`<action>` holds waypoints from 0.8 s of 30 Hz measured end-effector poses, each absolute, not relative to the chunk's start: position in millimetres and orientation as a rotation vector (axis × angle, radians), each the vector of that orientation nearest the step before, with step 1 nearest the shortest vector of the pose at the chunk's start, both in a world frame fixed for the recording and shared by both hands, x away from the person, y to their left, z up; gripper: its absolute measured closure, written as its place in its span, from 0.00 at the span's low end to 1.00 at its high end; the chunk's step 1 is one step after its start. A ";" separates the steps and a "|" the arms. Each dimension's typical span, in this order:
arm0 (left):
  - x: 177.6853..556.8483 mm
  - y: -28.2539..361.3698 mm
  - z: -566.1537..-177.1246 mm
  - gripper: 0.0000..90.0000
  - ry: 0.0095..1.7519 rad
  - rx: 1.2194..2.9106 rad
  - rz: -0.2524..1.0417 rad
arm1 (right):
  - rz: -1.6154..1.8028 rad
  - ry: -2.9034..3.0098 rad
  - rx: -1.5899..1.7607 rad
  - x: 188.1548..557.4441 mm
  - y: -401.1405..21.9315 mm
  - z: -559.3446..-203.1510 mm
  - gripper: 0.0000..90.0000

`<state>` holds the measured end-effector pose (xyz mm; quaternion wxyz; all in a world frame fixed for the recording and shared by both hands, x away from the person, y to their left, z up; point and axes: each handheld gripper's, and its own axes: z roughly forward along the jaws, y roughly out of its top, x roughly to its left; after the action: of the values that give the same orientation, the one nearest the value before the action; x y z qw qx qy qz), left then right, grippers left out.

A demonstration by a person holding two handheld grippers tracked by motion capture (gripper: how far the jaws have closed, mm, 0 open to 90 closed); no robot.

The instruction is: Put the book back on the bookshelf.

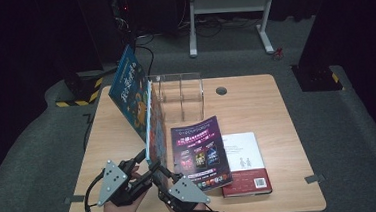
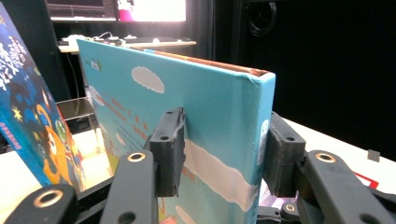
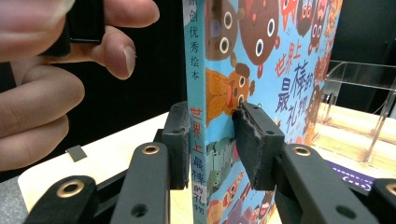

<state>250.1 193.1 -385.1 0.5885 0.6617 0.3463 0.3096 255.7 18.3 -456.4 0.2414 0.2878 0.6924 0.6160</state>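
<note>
A thin teal picture book [image 1: 154, 133] stands upright on its edge near the table's front, its near end toward me. In the left gripper view my left gripper [image 2: 222, 149] has its pads on the book's cloud-printed cover [image 2: 210, 102] and on the spine corner. My right gripper [image 3: 212, 140] is shut across the spine end, one pad on each cover [image 3: 280, 56]. From above, the left gripper [image 1: 142, 164] and right gripper [image 1: 161, 174] meet at the book's near end. A hand [image 3: 46, 93] shows at the left of the right gripper view.
A dark blue book [image 1: 130, 90] leans beside a clear acrylic rack [image 1: 180, 94] at the back of the wooden table [image 1: 256, 106]. A purple magazine [image 1: 202, 152] is propped to the right of the teal book, over a white book [image 1: 245, 162] lying flat.
</note>
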 end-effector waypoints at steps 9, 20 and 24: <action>251.3 190.3 -395.8 0.58 0.841 1.568 0.770 | 1.702 1.903 0.784 256.1 21.0 -458.5 0.73; 249.0 183.4 -400.4 0.60 0.845 1.586 0.843 | 1.717 1.964 0.794 257.5 8.9 -460.5 0.65; 248.4 183.0 -400.4 0.61 0.852 1.581 0.852 | 1.680 1.958 0.816 253.7 -7.2 -462.8 0.63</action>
<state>248.4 183.0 -400.4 0.5456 0.6666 0.3591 0.3592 253.7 -7.2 -462.8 0.2160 0.2945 0.7065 0.6062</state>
